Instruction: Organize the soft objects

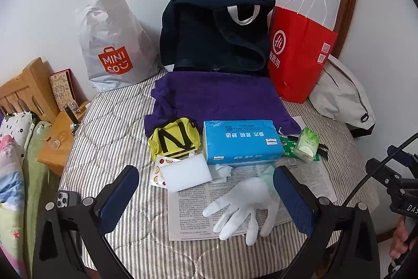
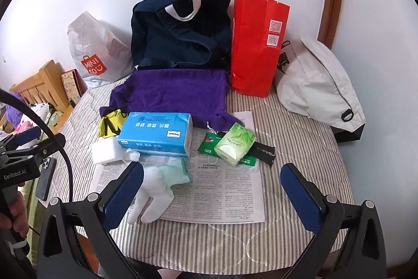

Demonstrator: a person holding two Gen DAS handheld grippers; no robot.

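Both grippers hover over the striped bed cover (image 2: 300, 148), tilted down, jaws fully apart, nothing held. Left gripper (image 1: 206, 198): white glove (image 1: 243, 205) lies flat between the jaws on a printed sheet (image 1: 190, 211), closer to the right pad, fingers pointing back toward the camera. Just past the jaw tips: white sponge block (image 1: 185, 174), blue tissue pack (image 1: 241, 141), yellow pouch (image 1: 176, 137) with black marking left of the pack, small green tissue packet (image 1: 307, 144) right of it. Purple cloth (image 1: 219, 96) is spread beyond those, dark navy bag (image 1: 214, 35) behind it against the wall, MINISO bag (image 1: 115, 49) to its left, red paper bag (image 1: 297, 54) to its right. Right gripper (image 2: 211, 190): same glove (image 2: 154, 195) sits at its left pad, partly hidden behind it; the gap between the jaws shows only printed sheet. Green packet (image 2: 235, 143) is ahead, about centred on the gap; blue pack (image 2: 156, 134) is ahead-left. Grey bag (image 2: 318, 85) is ahead-right, well apart from the jaws.
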